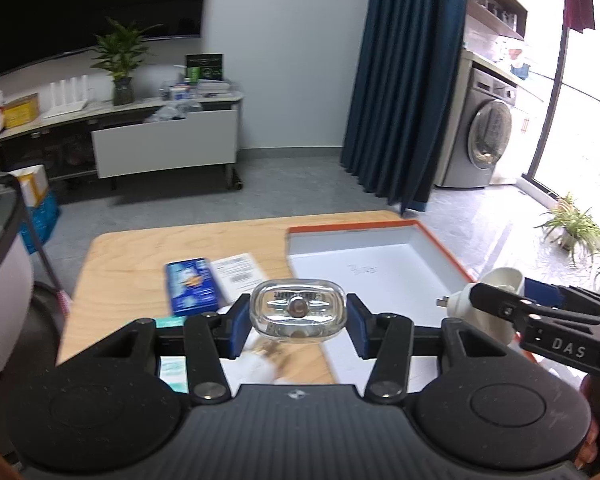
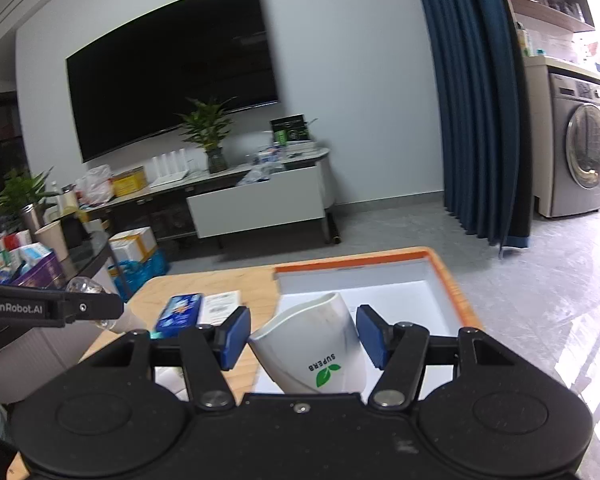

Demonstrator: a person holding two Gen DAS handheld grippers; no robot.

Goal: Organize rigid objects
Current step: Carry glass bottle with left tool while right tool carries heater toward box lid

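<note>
Left tongs (image 1: 298, 318) pinched a small clear glass bottle (image 1: 298, 312) between the blue pads (image 1: 240, 330), held up in the air above the near part of the wooden worktop (image 1: 140, 264), just left of the tray. The bottle looked thick-walled, rounded-rectangular, seen end-on, with a dark printed code and a small metal part at its centre; likely hard, heavy for its size, slick and breakable, so a squeeze across the flat sides as here seemed the safe hold, with slip the main risk if tilted. Right tongs (image 2: 302, 338) were spread around a white plastic plug-in device (image 2: 316, 344), curved shell, green leaf logo and "SUPERB" lettering; the pads showed gaps at both sides in the right wrist view, so contact could not be confirmed there. In the left wrist view the same device (image 1: 496, 300) sat in the tongs' grip with a metal prong poking out, above the right edge of the tray. It looked light, stiff, smooth and tapered, so probably best gripped on the wider body rather than the narrow end. The white orange-rimmed tray (image 1: 440, 240) sat on the right of the worktop, apparently the drop spot. A blue box (image 1: 192, 286) and a paper label (image 1: 236, 270) lay on the wood to the left.
</note>
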